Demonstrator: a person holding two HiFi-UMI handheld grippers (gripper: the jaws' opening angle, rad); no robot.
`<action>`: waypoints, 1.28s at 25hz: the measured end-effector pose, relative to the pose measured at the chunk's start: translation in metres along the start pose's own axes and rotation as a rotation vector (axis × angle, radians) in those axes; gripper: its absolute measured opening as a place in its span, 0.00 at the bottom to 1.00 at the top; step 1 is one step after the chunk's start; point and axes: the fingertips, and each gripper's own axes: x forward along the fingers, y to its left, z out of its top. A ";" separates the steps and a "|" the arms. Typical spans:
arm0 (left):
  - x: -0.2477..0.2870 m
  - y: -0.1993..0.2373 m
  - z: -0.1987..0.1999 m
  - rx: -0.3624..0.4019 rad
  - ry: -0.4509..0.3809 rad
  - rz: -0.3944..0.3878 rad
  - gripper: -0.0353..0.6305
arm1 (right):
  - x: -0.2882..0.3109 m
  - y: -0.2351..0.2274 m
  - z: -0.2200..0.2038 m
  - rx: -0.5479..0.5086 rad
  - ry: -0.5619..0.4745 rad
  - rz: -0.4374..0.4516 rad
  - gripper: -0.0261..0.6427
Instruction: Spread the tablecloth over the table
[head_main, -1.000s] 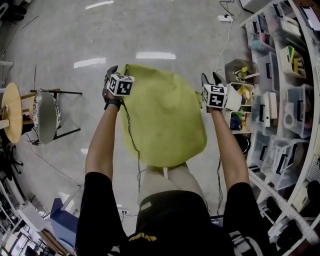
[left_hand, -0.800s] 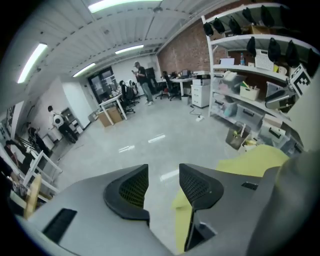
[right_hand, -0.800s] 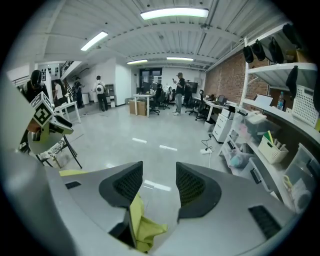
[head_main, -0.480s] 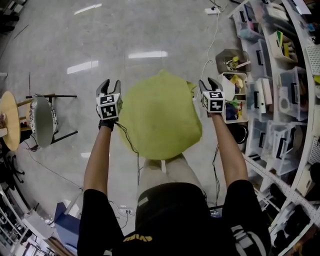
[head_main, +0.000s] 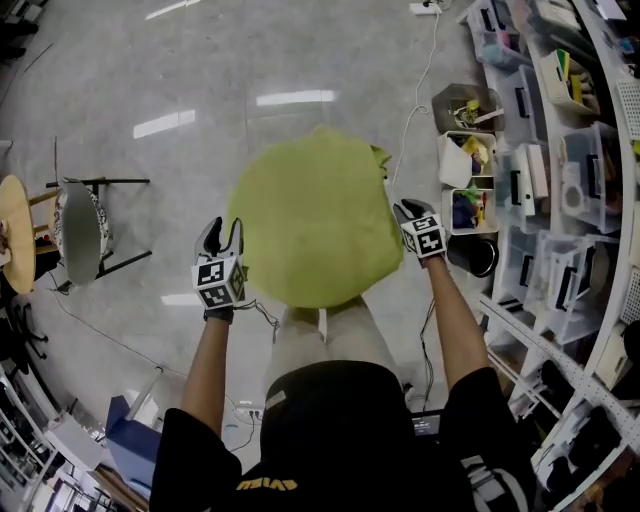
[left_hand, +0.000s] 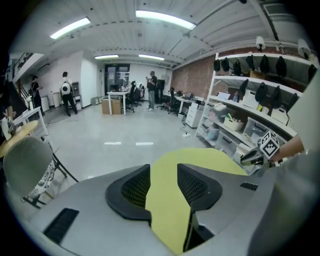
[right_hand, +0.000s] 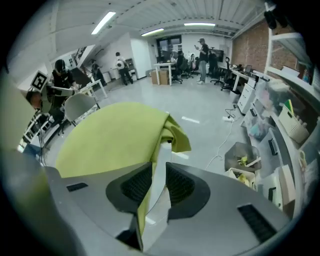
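Over the last second you drew both hands back toward yourself along the sides of the tablecloth (head_main: 315, 220), from its far half to its near edge. The cloth itself stayed put, draped over the table, which it hid entirely.

Your left gripper (head_main: 221, 232) sat just beside the cloth's left edge. Its jaws had just been closing a little but stood well apart, released, with the hem running loose between them. Your right gripper (head_main: 409, 208) was at the right edge. Its jaws had just been closing much further and had narrowed round the hem, yet a gap showed and the pads were not pinching it.

I judged the covering mostly done, with only a tug and a tidy left at the near side.

The cloth was a thin, matte, yellow-green fabric with a pale underside. It lay as a smooth rounded dome without creases, except for a crumpled fold (head_main: 377, 158) at its far right edge. The floor (head_main: 150, 90) around it was grey and glossy.
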 end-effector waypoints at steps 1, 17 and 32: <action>-0.002 -0.005 -0.009 -0.004 0.009 -0.007 0.32 | 0.005 0.004 -0.005 -0.022 0.017 0.003 0.16; -0.005 -0.070 -0.068 -0.004 0.089 -0.112 0.33 | 0.038 0.030 -0.029 -0.056 0.133 0.068 0.05; -0.004 -0.071 -0.070 -0.012 0.101 -0.106 0.33 | 0.009 -0.005 -0.034 0.262 0.039 0.121 0.05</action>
